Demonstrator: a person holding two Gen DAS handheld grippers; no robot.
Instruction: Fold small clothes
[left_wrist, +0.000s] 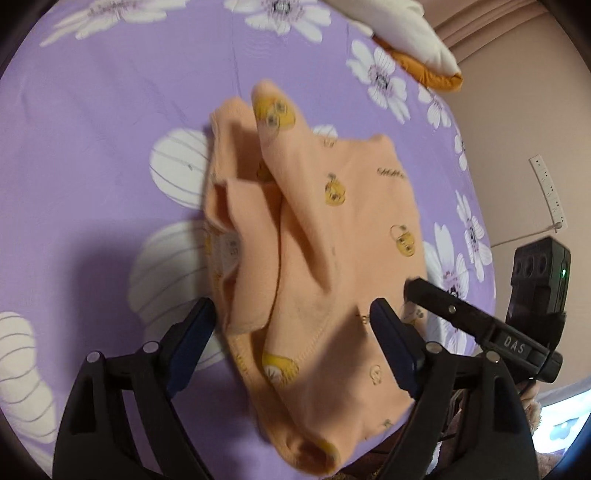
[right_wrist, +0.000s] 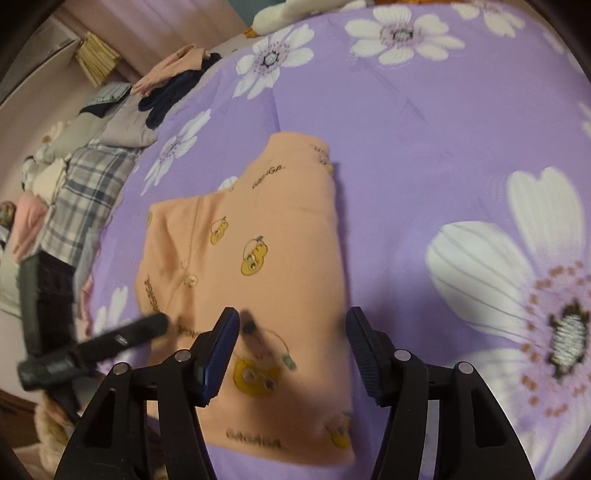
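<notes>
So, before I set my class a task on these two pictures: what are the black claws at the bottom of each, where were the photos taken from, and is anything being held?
The claws are two hand-held grippers; a person carries one in each hand, with no robot arm. Each picture comes from a fisheye camera on a gripper, looking along its fingers. One view shows the left gripper, the other the right gripper. Each gripper also shows at the edge of the other's view. Both stand open over a peach baby garment printed with yellow cartoon figures, lying partly folded on a purple flowered bedsheet. Nothing is gripped. Other clothes are piled at the bed's edge.
</notes>
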